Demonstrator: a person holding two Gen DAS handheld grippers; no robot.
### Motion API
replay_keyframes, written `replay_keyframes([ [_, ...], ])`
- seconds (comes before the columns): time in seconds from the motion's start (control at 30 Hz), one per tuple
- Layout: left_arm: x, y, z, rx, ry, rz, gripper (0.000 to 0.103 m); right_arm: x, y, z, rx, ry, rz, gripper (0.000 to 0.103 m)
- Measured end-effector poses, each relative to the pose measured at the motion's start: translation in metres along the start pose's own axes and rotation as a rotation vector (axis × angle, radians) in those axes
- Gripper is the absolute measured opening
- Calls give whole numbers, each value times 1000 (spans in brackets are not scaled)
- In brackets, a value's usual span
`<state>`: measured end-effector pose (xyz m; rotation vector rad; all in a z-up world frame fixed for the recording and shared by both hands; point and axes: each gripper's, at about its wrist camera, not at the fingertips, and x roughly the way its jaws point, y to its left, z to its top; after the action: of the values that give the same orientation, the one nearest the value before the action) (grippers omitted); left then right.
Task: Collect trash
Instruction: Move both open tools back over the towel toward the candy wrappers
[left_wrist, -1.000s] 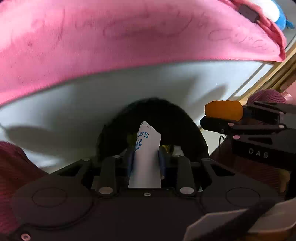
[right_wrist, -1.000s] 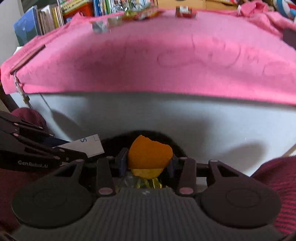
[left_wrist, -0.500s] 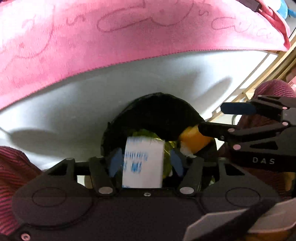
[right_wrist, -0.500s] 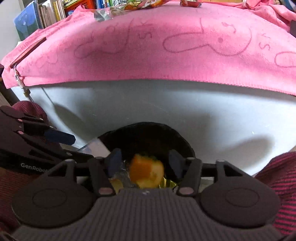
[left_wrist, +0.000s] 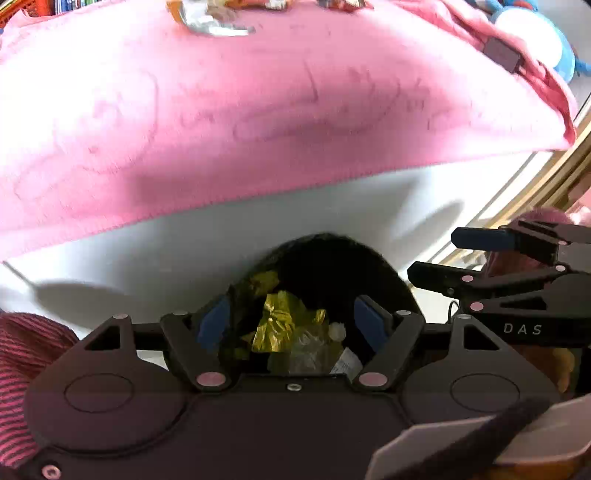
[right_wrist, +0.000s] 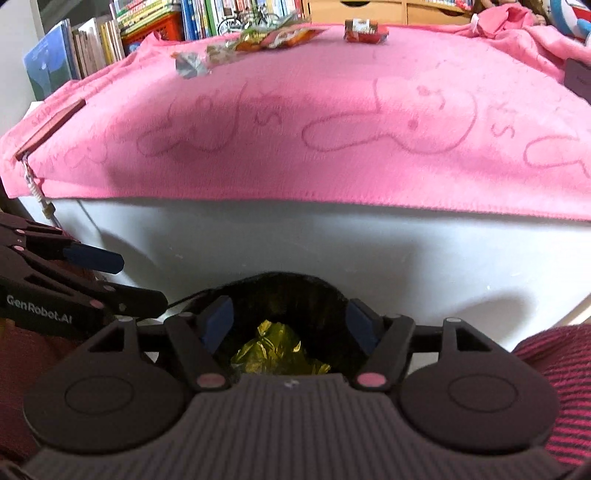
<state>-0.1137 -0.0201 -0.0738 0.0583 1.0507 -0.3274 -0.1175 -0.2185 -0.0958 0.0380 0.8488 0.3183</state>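
Observation:
A black-lined trash bin (left_wrist: 325, 266) (right_wrist: 288, 282) stands below the white table edge, with a gold wrapper (left_wrist: 284, 325) (right_wrist: 273, 350) and other scraps inside. My left gripper (left_wrist: 293, 321) hangs over the bin, its jaws opening with nothing between the blue pads. My right gripper (right_wrist: 288, 321) is beside it over the same bin, also opening and holding nothing. Each gripper shows from the side in the other's view: the right gripper (left_wrist: 436, 254), the left gripper (right_wrist: 140, 282). Several wrappers (right_wrist: 192, 62) and a red packet (right_wrist: 365, 31) lie at the far edge of the pink towel (right_wrist: 332, 147).
The white table front (right_wrist: 332, 251) rises just behind the bin. Books (right_wrist: 92, 44) stand behind the table on the left. A blue and white plush toy (left_wrist: 532, 44) and a dark box (right_wrist: 578, 77) sit at the right. Striped sleeves (right_wrist: 554, 387) flank both grippers.
Both grippers have opened. The white paper slip left the left gripper and the orange peel left the right one, both dropping into the bin. The left gripper has risen slightly.

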Motion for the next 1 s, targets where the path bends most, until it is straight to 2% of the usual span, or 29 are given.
replay_keyframes([
  [0.13, -24, 4, 9, 10, -73, -16, 74, -15, -4, 14, -13, -59, 5, 79],
  [0.33, -66, 5, 33, 24, -230, -25, 79, -41, -7, 43, -42, -179, 3, 80],
  [0.5, -83, 10, 60, 3, -345, -14, 82, -52, -7, 67, -80, -285, -43, 81],
  [0.73, -63, 21, 97, -67, -439, 90, 84, -37, -25, 111, -19, -375, -104, 83],
  [1.0, -18, 21, 132, -94, -466, 170, 84, 1, -49, 161, 11, -364, -177, 83],
])
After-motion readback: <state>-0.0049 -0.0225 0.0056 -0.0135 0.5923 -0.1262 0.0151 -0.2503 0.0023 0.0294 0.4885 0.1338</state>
